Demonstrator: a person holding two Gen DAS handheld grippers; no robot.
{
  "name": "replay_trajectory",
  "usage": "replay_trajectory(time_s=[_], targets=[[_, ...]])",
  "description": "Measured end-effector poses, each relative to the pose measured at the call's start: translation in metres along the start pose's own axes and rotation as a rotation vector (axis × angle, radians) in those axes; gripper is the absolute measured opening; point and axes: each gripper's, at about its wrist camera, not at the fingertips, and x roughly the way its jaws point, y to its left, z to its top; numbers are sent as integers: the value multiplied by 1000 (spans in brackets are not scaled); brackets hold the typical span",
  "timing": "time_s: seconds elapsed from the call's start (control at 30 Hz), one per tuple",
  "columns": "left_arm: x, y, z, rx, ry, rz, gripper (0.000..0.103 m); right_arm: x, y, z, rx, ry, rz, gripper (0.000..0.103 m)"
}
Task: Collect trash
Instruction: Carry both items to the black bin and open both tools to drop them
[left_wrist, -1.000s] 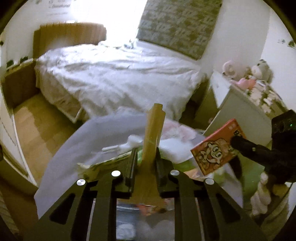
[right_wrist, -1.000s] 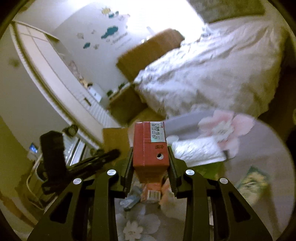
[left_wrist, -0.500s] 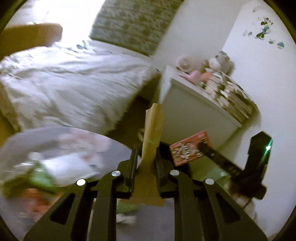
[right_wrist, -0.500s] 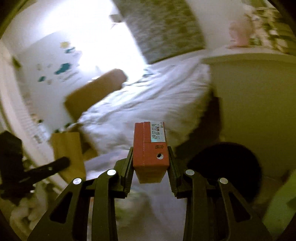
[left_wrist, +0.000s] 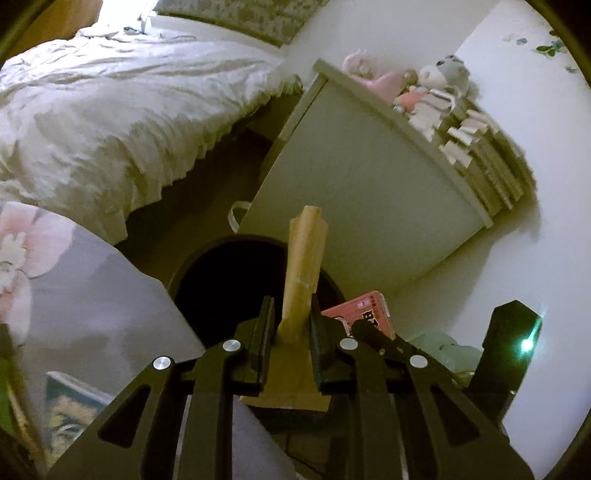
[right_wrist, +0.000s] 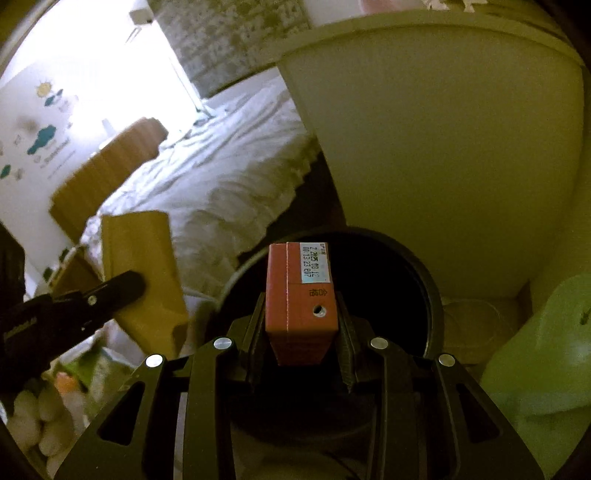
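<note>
Operator: Cardboard strip (left_wrist: 304, 266) clamped edge-on in my left hand-held gripper (left_wrist: 291, 325), its far end over the black bin (left_wrist: 207, 280). My right hand-held gripper (right_wrist: 301, 325) grips the red carton (right_wrist: 301, 295), also above the bin's mouth.

Observer: Progress?

Operator: I judge both pieces collected and carried to the bin, neither yet dropped. Release is the step in hand.

Observer: What is left?

Operator: On the side of the bin away from the white cabinet (left_wrist: 369, 192), a printed packet (left_wrist: 74, 406) lies on the flowered rug (left_wrist: 92, 295); more litter may sit there, too blurred to tell.
</note>
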Motion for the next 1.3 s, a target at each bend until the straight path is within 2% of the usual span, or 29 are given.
replay_trajectory(time_s=[0.43,1.3], targets=[[40,1,-2,-8,79,31,18,28,-3,1,12,60,-1,34],[56,14,1,-39,111,53,21,38,4,6,-15,108,-13,34]])
